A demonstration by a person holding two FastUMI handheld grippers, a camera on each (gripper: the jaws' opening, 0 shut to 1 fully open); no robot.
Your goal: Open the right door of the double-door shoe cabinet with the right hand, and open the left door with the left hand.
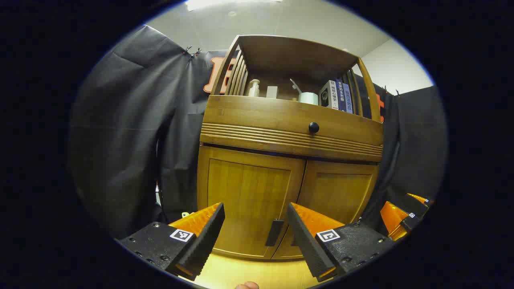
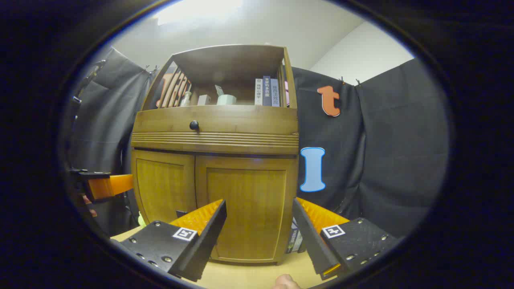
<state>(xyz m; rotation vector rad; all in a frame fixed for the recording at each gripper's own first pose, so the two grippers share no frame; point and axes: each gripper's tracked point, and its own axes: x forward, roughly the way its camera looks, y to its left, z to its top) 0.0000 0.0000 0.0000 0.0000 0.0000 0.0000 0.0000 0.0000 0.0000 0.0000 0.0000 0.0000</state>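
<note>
The shoe cabinet point(image 1: 289, 160) stands on a light wooden floor point(image 1: 249, 273), with black cloth close beside it on both sides, and there is free room in front of its doors. The left gripper point(image 1: 255, 218) is spread wide and holds nothing; it is in front of the left door point(image 1: 249, 196), near the dark handle point(image 1: 274, 233). The right gripper point(image 2: 259, 214) is also spread wide and empty, in front of the right door point(image 2: 245, 204). Both doors are closed. Above them is a drawer with a black knob point(image 1: 313, 127), and books point(image 1: 339, 96) stand on the open shelf at the top.
</note>
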